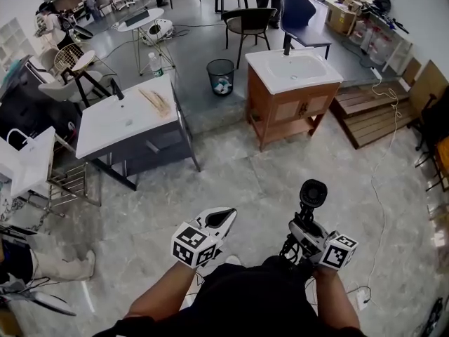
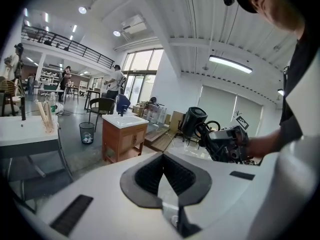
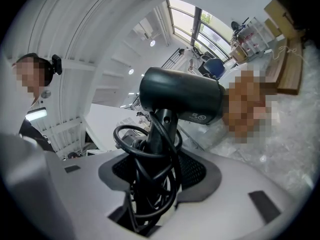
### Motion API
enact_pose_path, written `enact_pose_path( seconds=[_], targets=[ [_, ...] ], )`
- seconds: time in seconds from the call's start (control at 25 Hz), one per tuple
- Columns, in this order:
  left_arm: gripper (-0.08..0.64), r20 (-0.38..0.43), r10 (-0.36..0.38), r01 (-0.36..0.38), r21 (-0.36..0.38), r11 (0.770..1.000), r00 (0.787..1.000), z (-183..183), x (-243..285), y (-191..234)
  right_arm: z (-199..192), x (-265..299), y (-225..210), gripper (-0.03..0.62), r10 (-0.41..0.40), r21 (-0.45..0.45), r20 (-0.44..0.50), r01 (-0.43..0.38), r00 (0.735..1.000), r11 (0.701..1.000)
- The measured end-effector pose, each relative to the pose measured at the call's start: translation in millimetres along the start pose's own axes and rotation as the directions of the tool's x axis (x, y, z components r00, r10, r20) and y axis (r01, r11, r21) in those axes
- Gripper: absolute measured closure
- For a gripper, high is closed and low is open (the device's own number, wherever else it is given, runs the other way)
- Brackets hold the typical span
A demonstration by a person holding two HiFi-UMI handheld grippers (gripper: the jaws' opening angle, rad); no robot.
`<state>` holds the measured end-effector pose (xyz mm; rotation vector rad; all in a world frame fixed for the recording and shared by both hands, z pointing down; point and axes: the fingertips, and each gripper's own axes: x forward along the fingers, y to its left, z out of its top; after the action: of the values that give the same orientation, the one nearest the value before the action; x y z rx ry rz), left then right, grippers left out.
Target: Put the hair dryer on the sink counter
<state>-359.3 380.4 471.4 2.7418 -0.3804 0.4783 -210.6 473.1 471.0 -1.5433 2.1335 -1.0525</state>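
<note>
Both reach forward, near level. Left tongs point(image 1: 223, 217) closed, empty; right tongs point(image 1: 300, 232) clamped on black hair dryer point(image 3: 180, 100) handle, cord point(image 3: 118, 136) coiled round.

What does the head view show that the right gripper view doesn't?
Only the head view: the bin, a white boot on the floor and the left tool. Only the right gripper view: tall windows, the ceiling and the round label on the dryer's body. Both: the hair dryer, its handle clamped in the right tool.
</note>
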Motion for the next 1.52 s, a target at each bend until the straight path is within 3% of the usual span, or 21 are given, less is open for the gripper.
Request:
enact_pose_path(
  seconds=[0.28,0.56,0.88,1.2,1.52],
  targets=[
    [0.56,0.002,-0.015,0.015,-0.02,1.0,1.0,2,-1,17,7,10,5,0.385,-0.025,-0.001,0.015,0.025,1.0,1.0],
    [0.56,-0.009,-0.023,0.022,-0.026,0.999,1.0,12,32,32,24,28,-25,0.385,-0.029,0.007,0.003,0.029,1.0,1.0],
    [0.56,-0.01,0.002,-0.002,0.012,1.0,1.0,63,100,66,95,68,-76,0.385,-0.001,0.011,0.014,0.001,1.0,1.0],
    [0.56,0.03,0.036,-0.036,0.011,0.999,0.999,126,185,90,163,101,-133,0.385,0.036,-0.003,-0.076,-0.037,0.996,0.999],
    [0.56,0.007,0.009,-0.009,0.028,1.0,1.0,145,258,90,202,98,-187,0.385,0.03,-0.056,-0.084,-0.034,0.996,0.998]
  ],
)
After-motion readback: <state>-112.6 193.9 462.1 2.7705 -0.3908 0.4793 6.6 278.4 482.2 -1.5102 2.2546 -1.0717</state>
